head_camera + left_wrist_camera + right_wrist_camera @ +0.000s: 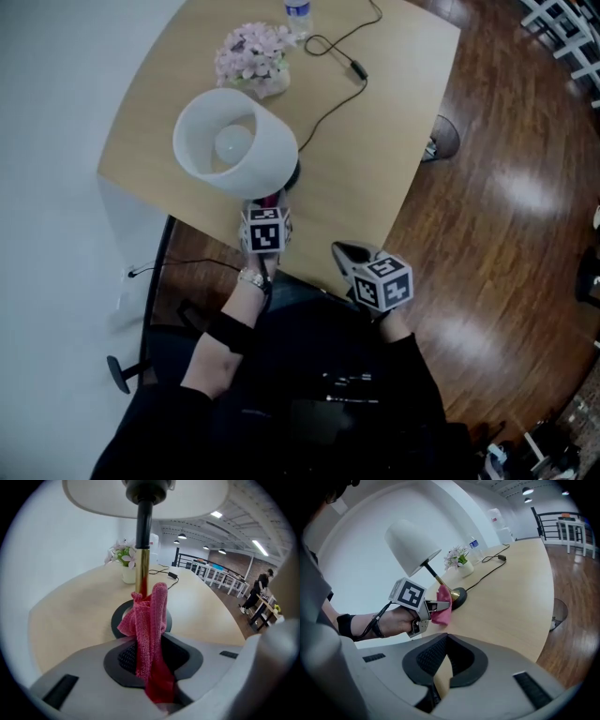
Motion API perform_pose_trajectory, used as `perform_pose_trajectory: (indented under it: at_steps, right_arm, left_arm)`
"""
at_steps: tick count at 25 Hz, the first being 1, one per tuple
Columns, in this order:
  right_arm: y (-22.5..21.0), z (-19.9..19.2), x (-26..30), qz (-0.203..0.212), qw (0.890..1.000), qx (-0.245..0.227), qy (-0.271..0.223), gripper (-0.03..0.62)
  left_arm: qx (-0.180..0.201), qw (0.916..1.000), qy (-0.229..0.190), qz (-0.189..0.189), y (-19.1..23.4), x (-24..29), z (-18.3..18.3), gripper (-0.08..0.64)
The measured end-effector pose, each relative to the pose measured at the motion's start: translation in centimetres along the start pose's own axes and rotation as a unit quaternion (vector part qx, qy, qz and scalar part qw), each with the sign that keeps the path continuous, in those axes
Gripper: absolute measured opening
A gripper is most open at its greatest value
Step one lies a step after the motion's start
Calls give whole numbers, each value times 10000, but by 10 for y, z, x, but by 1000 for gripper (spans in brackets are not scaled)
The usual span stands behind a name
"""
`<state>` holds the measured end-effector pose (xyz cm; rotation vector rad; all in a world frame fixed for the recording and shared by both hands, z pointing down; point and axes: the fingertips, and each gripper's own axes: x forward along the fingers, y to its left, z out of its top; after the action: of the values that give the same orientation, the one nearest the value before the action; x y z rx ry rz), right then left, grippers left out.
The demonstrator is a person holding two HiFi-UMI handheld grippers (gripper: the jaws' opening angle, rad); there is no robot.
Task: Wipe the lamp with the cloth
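The person wears dark clothes (309,412), with a black band (230,331) around the left forearm and a pale bracelet (251,277) at that wrist. The left gripper (268,201) and the right gripper (347,251) each have a light grey shell, black ribbed pads (431,656) (the ribbing is finely dotted) and a white cube (384,281) with black square markers.

Cloth (150,634) pink; lamp shade (234,141) white, stem (142,571) brass, base (118,620) black; table (70,606) tan.
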<state>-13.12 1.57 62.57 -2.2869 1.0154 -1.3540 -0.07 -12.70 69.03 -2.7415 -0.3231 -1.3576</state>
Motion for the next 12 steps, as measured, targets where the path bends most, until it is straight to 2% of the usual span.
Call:
perform_pose_trajectory:
  at_steps: [5,12]
  right_arm:
    - [-21,-5,-20,148,9998,-148,48,3]
    - [-43,-11,-41,206,9992,-295,166,3]
  left_arm:
    - [-470,9987,-88,199,-25,11,7,109]
    - [-1027,9925,-263,607,-43,29,35,109]
